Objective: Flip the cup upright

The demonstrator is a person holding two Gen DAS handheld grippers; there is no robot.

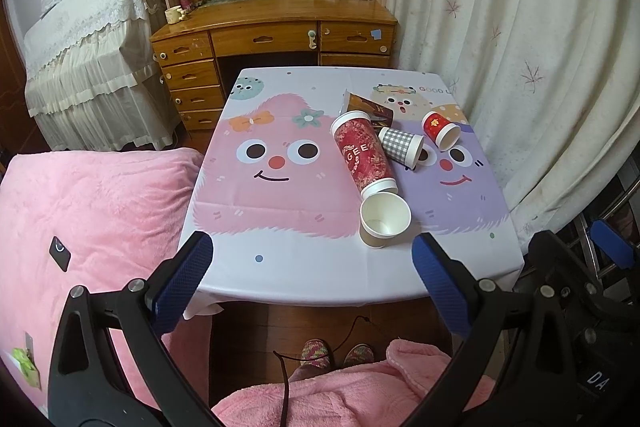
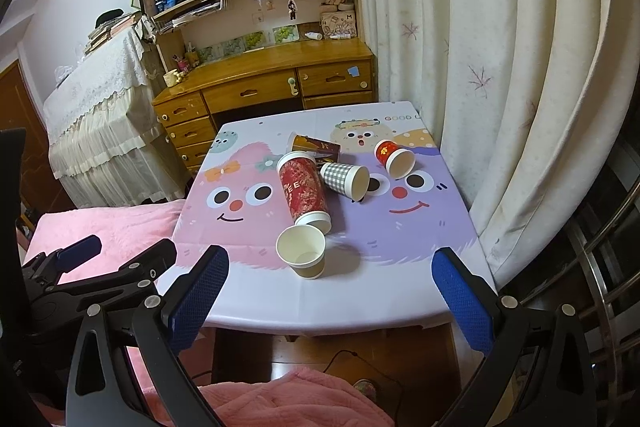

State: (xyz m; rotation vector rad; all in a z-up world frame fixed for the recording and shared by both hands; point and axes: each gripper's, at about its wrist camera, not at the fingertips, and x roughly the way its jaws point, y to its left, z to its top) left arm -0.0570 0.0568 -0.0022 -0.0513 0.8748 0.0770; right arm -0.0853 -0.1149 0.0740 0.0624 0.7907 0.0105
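Several paper cups lie on the cartoon tablecloth (image 1: 280, 227). A tan cup (image 1: 384, 221) (image 2: 302, 251) stands upright at the front, mouth open. Behind it a tall red cup (image 1: 362, 153) (image 2: 304, 189) lies on its side. A grey checked cup (image 1: 402, 145) (image 2: 346, 179) and a small red cup (image 1: 440, 131) (image 2: 394, 157) lie on their sides, and a dark brown cup (image 1: 366, 107) (image 2: 314, 147) lies behind them. My left gripper (image 1: 314, 279) is open and empty above the table's near edge. My right gripper (image 2: 330, 291) is open and empty, short of the tan cup.
A wooden desk (image 1: 276, 27) with shelves stands behind the table. A curtain (image 1: 520, 67) hangs on the right. A pink blanket (image 1: 80, 227) lies on the left, and a lace-covered piece of furniture (image 1: 88, 67) behind it. My left gripper shows in the right wrist view (image 2: 80, 259).
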